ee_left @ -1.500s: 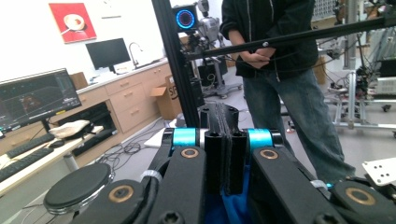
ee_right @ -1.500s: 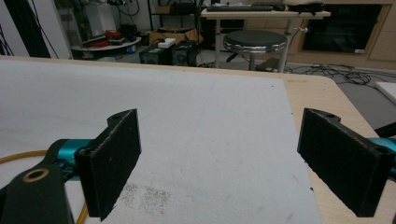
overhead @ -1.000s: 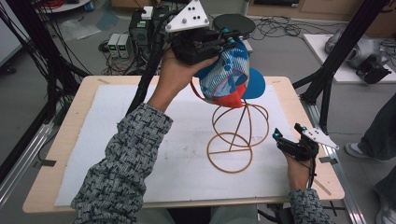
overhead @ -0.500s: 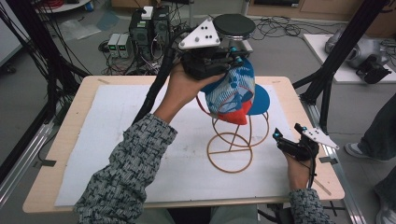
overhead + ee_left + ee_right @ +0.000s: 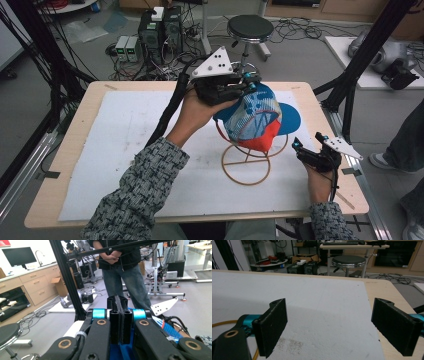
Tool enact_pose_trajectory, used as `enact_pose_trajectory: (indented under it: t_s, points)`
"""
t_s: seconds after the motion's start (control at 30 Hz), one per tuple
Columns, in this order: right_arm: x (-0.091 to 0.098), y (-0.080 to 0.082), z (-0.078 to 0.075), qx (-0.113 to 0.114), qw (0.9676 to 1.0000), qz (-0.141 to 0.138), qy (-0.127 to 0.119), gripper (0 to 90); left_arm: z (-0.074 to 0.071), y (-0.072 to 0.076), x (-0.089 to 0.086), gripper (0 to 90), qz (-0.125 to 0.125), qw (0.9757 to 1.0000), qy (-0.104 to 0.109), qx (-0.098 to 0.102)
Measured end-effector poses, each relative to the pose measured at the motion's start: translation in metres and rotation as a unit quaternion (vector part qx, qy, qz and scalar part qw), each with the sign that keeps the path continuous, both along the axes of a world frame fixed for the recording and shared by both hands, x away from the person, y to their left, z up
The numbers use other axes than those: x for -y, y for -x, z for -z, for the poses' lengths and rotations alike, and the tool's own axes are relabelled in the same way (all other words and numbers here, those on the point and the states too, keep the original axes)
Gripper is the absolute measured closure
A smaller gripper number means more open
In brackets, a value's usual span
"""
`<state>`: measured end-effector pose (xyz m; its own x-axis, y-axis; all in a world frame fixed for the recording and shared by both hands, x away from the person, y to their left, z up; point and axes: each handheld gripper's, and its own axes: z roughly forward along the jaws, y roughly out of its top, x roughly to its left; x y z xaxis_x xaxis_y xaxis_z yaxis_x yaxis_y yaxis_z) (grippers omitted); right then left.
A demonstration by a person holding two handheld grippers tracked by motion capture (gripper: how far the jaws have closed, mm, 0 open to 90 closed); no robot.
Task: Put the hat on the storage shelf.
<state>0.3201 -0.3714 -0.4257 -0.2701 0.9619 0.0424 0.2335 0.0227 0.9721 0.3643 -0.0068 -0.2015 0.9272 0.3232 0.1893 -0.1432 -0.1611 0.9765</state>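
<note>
1. Two black jaws of the left gripper point(image 5: 248, 84) are pressed together, clamped on the back edge of the cap point(image 5: 252, 117); in the left gripper view blue fabric shows just below the closed pads.
2. The cap, blue, white and red, sits over the top of the orange wire stand point(image 5: 246, 165), its brim pointing right.
3. The right gripper point(image 5: 306, 150) rests near the table's point(image 5: 65, 135) right edge, jaws wide apart and empty, above the white mat point(image 5: 317, 315).
</note>
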Motion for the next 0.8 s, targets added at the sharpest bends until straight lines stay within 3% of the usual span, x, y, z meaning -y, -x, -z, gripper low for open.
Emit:
enact_pose_trajectory:
  t_s: [0.53, 0.8]
  points:
    - [0.000, 0.000, 0.000, -0.002, 1.0000, 0.001, 0.003, 12.6, 0.029, 0.007, 0.001, 89.0, 0.017, 0.9997, 0.003, -0.020]
    - [0.000, 0.000, 0.000, -0.002, 1.0000, 0.001, 0.003, 12.6, 0.032, 0.014, 0.003, 89.0, 0.027, 0.9994, -0.001, -0.019]
